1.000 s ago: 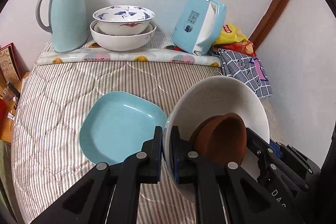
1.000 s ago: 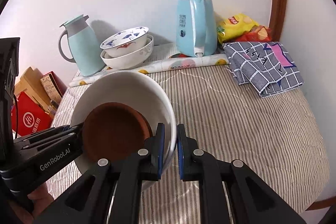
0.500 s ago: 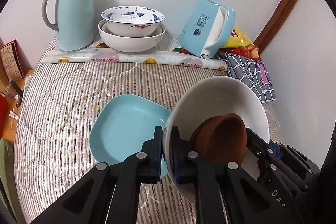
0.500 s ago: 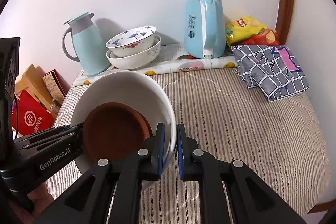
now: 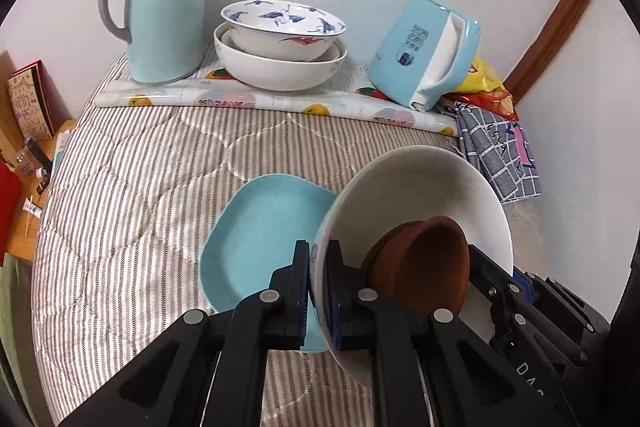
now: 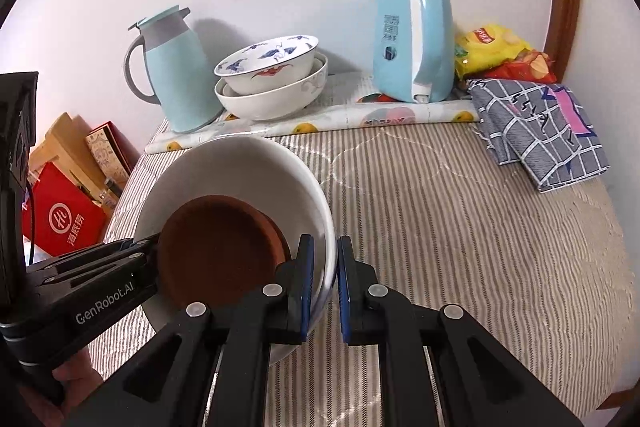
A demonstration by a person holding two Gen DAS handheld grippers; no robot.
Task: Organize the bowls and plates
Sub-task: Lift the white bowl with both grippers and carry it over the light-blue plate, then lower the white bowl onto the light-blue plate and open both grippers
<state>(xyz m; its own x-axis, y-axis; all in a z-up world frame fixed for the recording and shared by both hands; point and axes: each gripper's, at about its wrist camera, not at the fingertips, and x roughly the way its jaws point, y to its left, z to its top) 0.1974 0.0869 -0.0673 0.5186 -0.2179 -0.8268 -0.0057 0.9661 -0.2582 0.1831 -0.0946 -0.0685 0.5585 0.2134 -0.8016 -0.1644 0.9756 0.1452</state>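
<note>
Pale blue plastic dominates the back of the striped quilted surface (image 5: 132, 195): a blue thermos jug (image 5: 166, 3) stands at the far left on a fruit-printed mat (image 5: 280, 103). Just right of it two bowls are nested, a painted bowl (image 5: 282, 25) sitting inside a plain white one (image 5: 280, 71). Further right stands a blue electric kettle (image 5: 426, 51), then snack bags (image 6: 496, 53) and a folded checked cloth (image 6: 540, 131).

Nearer the cameras, a light blue square plate (image 5: 260, 239) lies flat on the quilt. Partly over its right edge a large white bowl (image 5: 424, 187) is tilted, with a brown dish (image 5: 424, 267) resting inside it. The left gripper (image 5: 318, 291) is clamped tight on the bowl's left rim, one finger outside and one inside. The right gripper (image 6: 326, 287) pinches the opposite rim the same way. Whether the bowl's underside touches the blue plate is hard to judge, since the bowl itself hides that spot.
</note>
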